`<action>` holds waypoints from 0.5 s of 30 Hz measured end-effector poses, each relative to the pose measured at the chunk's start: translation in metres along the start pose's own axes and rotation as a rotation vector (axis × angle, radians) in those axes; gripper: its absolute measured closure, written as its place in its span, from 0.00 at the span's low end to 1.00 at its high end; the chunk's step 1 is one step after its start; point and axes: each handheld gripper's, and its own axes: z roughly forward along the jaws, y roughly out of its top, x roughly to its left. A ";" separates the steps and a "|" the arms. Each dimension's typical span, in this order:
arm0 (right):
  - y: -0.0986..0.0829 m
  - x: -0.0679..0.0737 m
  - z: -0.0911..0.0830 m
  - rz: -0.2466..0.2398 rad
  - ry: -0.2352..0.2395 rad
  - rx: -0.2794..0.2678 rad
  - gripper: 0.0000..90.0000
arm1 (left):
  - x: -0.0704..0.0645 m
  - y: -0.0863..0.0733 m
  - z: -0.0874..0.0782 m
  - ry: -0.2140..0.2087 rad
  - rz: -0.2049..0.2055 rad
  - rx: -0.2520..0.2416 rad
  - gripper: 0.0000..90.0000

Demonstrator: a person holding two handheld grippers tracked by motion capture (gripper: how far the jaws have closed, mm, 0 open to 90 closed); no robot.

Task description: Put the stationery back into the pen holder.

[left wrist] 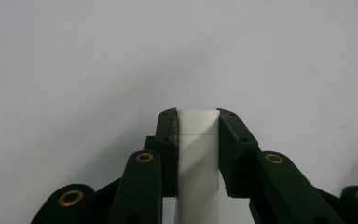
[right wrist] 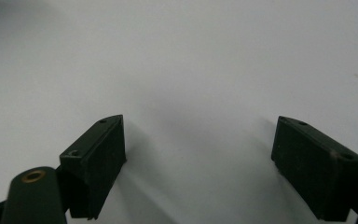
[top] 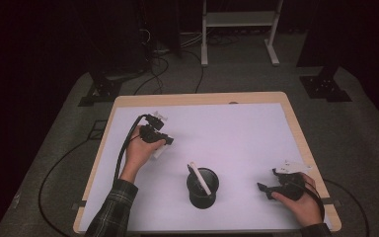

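— How's the left gripper [left wrist: 199, 128]?
— Raised at the table's [top: 237, 123] left, tilted down, jaws clamped on a white stick [left wrist: 198, 163].
— The right gripper [right wrist: 200, 163]?
— Low near the right edge, jaws wide, holding nothing.

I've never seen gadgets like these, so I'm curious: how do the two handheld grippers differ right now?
The left gripper has its jaws shut on a white stick; the right gripper has its jaws spread wide with nothing between them. In the high view the left gripper is farther up the table, the right gripper nearer the person's edge, beside the black cup. Both have black jaws.
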 end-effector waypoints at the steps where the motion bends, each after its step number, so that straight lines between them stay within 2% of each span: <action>1: 0.000 0.000 0.000 0.000 0.000 0.000 0.18 | -0.002 -0.001 -0.002 0.002 -0.001 -0.008 0.79; 8: 0.000 0.000 0.000 0.000 0.000 0.000 0.18 | -0.014 -0.007 -0.018 0.005 0.029 -0.048 0.79; 15: 0.000 0.000 0.000 0.000 0.000 0.000 0.18 | -0.030 -0.013 -0.035 -0.023 0.053 -0.110 0.79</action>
